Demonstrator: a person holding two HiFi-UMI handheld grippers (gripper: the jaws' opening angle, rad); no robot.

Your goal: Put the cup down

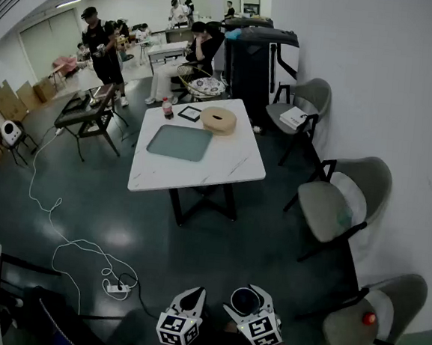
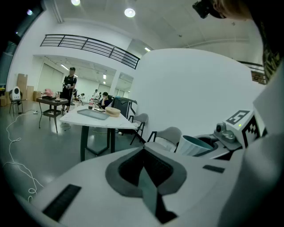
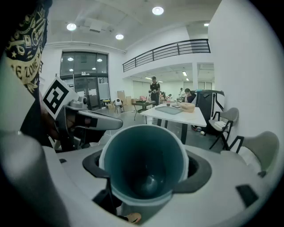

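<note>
Where the head view looks down, the right gripper (image 1: 250, 293) clamps one teal cup (image 1: 246, 303) just beside the left gripper (image 1: 195, 294). Open floor (image 1: 217, 243) runs up to the one white table (image 1: 201, 176), and three chairs (image 1: 333, 204) line the right wall.

In the left gripper view, the jaws are pressed together with nothing between them.

In the right gripper view, both jaws press the cup's sides, and its mouth faces the camera.

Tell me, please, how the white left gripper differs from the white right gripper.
The left gripper has its jaws together with nothing between them; the right gripper has its jaws wide apart, clamped on a teal cup. Both are white and held side by side.
</note>
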